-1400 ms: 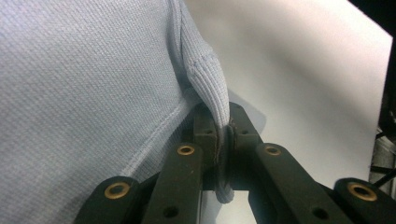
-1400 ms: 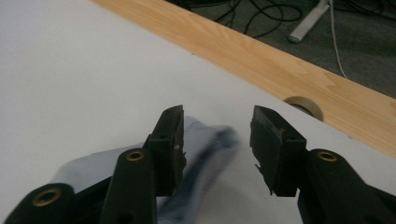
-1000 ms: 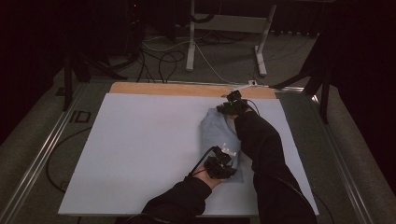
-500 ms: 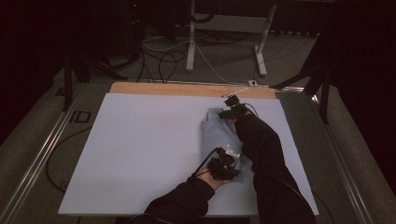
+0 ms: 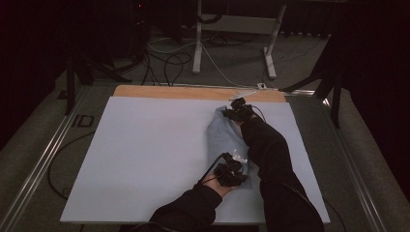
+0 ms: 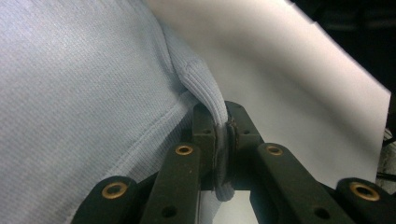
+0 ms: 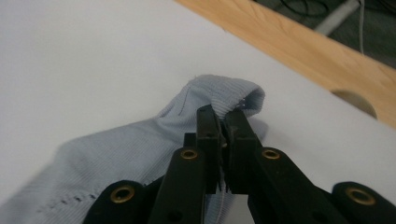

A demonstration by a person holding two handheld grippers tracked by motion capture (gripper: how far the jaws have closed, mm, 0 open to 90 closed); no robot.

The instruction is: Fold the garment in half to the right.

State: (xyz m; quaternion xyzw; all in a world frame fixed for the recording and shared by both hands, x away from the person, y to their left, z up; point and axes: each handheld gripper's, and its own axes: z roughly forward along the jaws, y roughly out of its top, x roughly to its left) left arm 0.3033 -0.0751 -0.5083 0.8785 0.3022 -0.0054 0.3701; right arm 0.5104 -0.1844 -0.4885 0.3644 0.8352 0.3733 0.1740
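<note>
The right tool (image 5: 238, 110) has drawn nearer; both it and the left tool (image 5: 231, 171) pinch one blue garment (image 5: 223, 137).

the right gripper (image 7: 223, 122) rises from the bottom edge, its two black jaws closed together on a fold of light blue ribbed cloth (image 7: 140, 144). brass-coloured rivets mark the jaw links. the pinched edge of the cloth curls over the jaw tips into a small open loop, raised off the surface. the rest of the cloth spreads down and to the left, lying flat, with a line of stitch holes near the lower left. the cloth rests on a white sheet (image 7: 84, 60). beyond the sheet's far edge runs a wooden table edge (image 7: 299, 42) with a round hole (image 7: 355, 100) at the right. cables and a pale metal leg lie blurred at top right.
</note>
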